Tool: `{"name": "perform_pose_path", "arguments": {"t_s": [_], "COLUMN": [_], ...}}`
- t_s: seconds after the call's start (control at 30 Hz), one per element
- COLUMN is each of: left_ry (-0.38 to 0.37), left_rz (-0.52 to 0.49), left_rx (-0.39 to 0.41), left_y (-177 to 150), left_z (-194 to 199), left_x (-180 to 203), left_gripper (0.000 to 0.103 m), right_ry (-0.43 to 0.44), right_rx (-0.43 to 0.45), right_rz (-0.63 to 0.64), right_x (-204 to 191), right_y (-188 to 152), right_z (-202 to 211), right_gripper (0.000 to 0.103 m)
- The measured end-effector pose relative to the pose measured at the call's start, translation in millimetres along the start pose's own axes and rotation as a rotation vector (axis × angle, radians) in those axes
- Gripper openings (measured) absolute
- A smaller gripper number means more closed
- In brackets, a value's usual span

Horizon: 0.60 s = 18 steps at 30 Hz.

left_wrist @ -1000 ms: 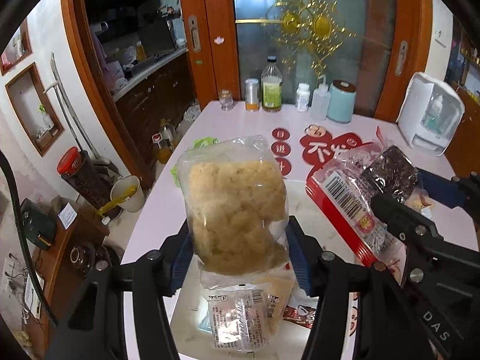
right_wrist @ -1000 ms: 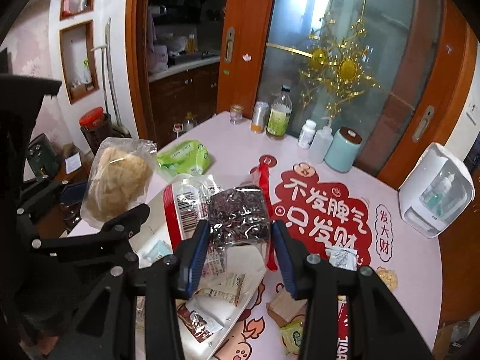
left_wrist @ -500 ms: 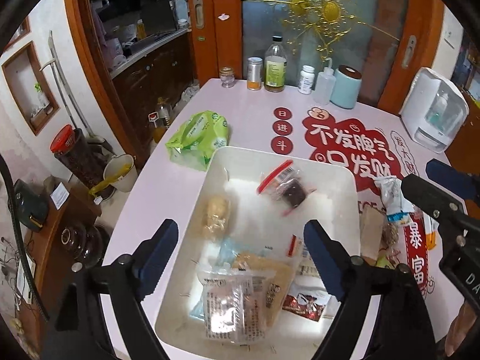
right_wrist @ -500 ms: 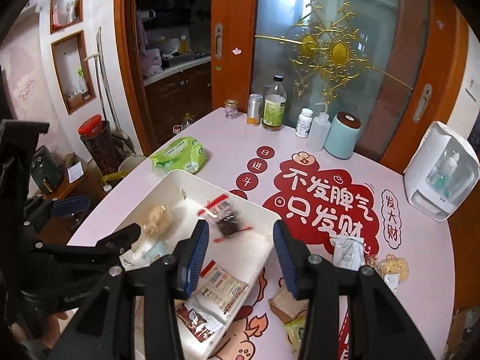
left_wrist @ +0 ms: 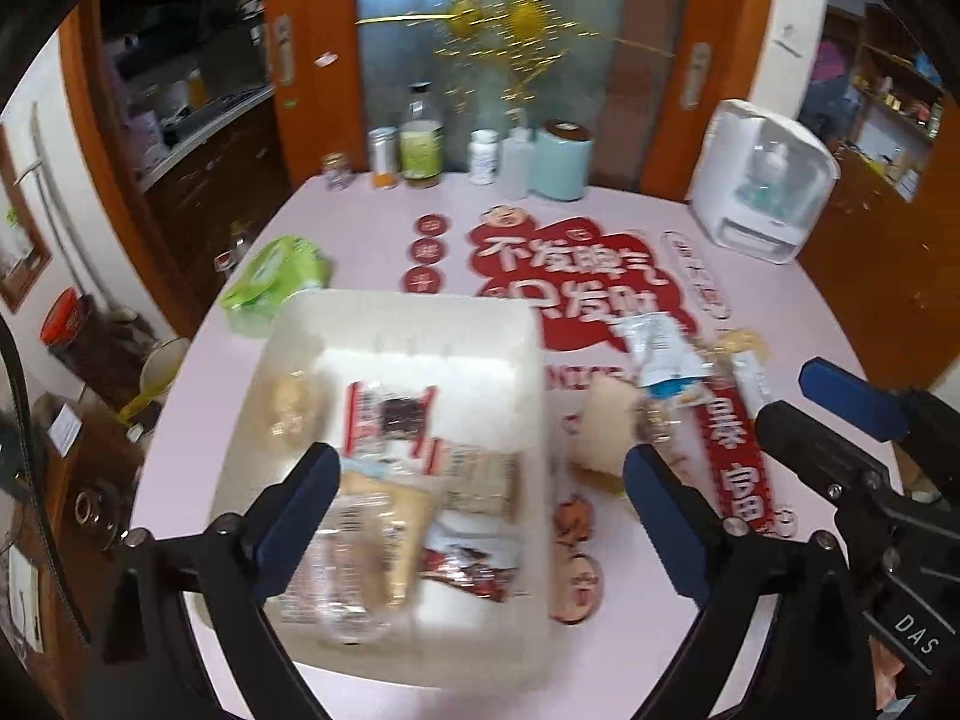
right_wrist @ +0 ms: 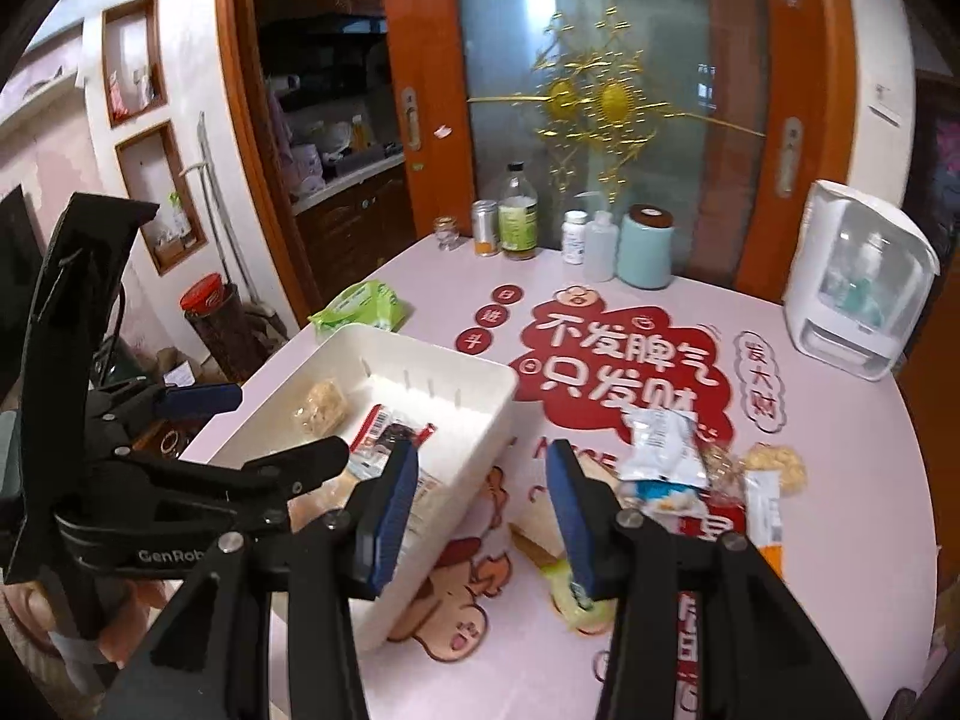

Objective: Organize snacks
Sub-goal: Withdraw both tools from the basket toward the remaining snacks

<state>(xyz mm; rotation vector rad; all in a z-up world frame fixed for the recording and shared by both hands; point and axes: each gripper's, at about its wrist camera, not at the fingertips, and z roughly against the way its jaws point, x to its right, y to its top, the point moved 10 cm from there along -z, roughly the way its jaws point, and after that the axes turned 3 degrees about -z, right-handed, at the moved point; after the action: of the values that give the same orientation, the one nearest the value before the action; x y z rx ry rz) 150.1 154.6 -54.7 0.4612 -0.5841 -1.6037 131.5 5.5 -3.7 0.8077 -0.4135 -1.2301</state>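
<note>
Crowding tray's [right_wrist: 480, 414] right: loose snack packs [right_wrist: 660, 444]; left gripper [left_wrist: 480, 474] jaws just spread, right gripper [right_wrist: 480, 504] jaws apart, both empty.

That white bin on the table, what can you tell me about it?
The bin is a white, rectangular, open-topped tub that looks like plastic, with slots cut in its far wall. It stands upright on the pink table, a green pack just behind its far corner. Inside lie several wrapped snacks, among them a pale crumbly one and a dark one in red-edged wrap. More snacks lie outside, to its right. Neither gripper touches it.
</note>
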Motion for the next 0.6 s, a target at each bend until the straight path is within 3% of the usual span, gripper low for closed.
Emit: {"name": "perform_pose_path", "arguments": {"t_s": [0.17,0.3,0.4,0.6], "left_ry": [-0.061,-0.109,-0.138,-0.148], "left_rz": [-0.027,-0.036,-0.044,-0.091], "left_rx": [0.049,0.060,0.061,0.042], "left_y": [11.3,15.8,16.3,17.7], "left_z": [11.3,10.2,4.2,-19.6], "left_x": [47.4,80.9,100.6,137.0], "left_gripper": [0.103,0.103,0.103,0.103], "right_ry": [-0.063,-0.105,-0.175,-0.234], "right_rx": [0.073,0.114,0.138,0.128], "right_rz": [-0.033,-0.058,-0.064,-0.099], "right_x": [44.6,77.6,109.3,165.7], "right_y": [-0.4,-7.2,-15.2,-33.5], "right_z": [35.4,55.2,65.6,72.9], "right_gripper": [0.046,0.060,0.061,0.061]}}
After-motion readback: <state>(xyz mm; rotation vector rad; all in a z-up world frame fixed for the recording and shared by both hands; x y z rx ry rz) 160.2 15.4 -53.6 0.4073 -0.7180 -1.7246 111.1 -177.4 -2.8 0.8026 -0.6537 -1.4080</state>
